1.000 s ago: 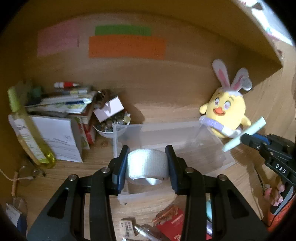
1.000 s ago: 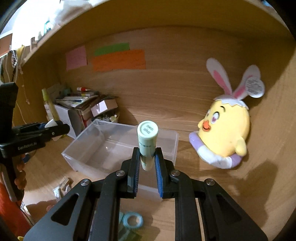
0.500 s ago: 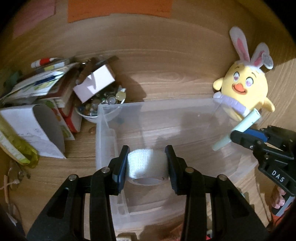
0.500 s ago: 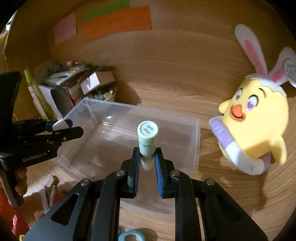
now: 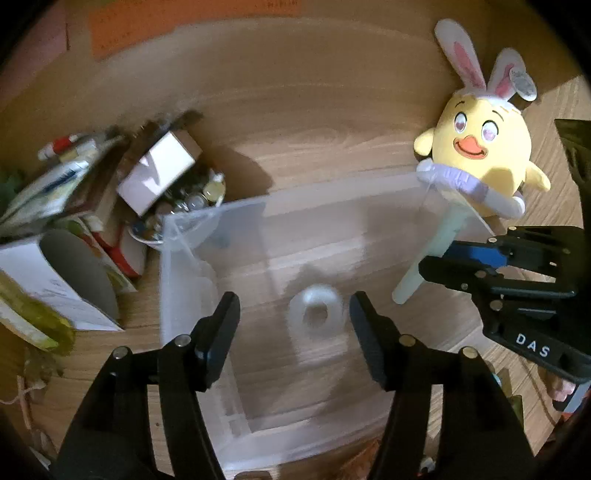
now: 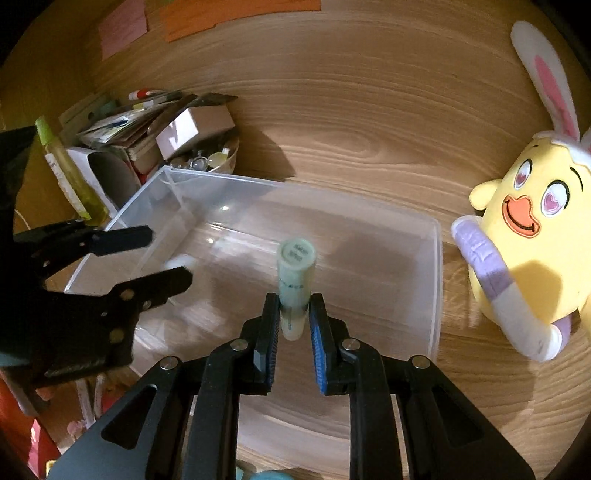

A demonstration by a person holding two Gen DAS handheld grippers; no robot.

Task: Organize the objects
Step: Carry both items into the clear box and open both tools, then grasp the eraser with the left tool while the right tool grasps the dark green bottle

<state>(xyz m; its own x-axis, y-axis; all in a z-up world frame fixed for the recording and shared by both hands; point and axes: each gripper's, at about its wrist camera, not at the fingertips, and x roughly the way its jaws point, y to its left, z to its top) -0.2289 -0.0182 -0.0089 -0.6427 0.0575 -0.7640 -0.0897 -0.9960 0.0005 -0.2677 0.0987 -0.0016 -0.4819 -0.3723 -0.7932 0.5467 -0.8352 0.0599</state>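
- Two hand-held grippers hang over one clear plastic bin [image 5: 192, 280], each tilted down into it, which suits dropping loose items into a single container.
- Nearest the left gripper [image 5: 291, 325], the white tape roll [image 5: 316, 314] sits blurred between the two fingers but touches neither pad; the jaws are opening and the roll looks released, falling or just landed on the bin floor below the tips.
- Seen from the right wrist, the same roll [image 6: 181, 263] shows as a pale smear between the left gripper's [image 6: 170, 254] fingers, inside the bin's left end.
- The right gripper [image 6: 293, 325] is clenched on a pale green tube [image 6: 295, 280], pinched near its lower end so the capped top stands up and away from the fingers, over the middle of the bin.
- From the left wrist, that tube [image 5: 432, 254] slants across the bin's right wall, with the right gripper [image 5: 428, 258] just beside the rim; my judgement is that it goes in next, once the jaws let go.
- Beyond the left fingers, past the bin's far left corner, a bowl of small glass pieces [image 5: 192, 206] sits under a cardboard box [image 5: 157, 177], with a stack of papers and boxes [image 5: 66, 184] to the left.
- Farther right of both grippers, a yellow plush chick with rabbit ears [image 6: 532, 236] leans just outside the bin's right wall.
- Farthest off, an orange paper note [image 6: 236, 11] is stuck on the wooden back panel.
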